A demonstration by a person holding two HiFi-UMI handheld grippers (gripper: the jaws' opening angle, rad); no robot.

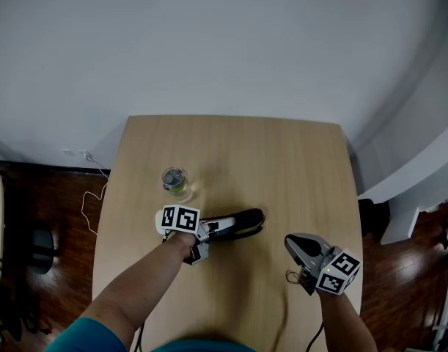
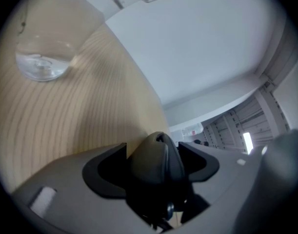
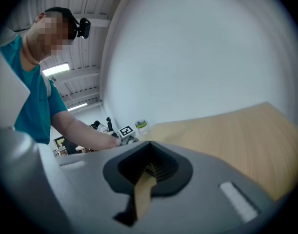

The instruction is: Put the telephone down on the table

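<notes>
Gripping the telephone point(image 1: 245, 221), the left gripper point(image 1: 225, 228) has its fingers point(image 2: 102, 172) clamped on either side of the dark handset, which fills the gap between them in the left gripper view. The telephone is black and elongated. It lies crosswise near the middle of the desk point(image 1: 282, 160) and extends to the right of the left gripper. Whether it rests on the wood or sits just above it cannot be determined. The right gripper point(image 1: 293, 244) is at the near right part of the desk, well apart from the telephone. Its fingers point(image 3: 163, 172) are brought almost together with nothing between them, and only a thin strip of wood shows through the slit. Each gripper carries a cube with black-and-white square markers point(image 1: 181, 218). A clear bottle point(image 1: 175, 182) with a greenish label stands upright just behind the left gripper. The label print is too small to read. No brand or other writing is legible on the telephone or the grippers.
</notes>
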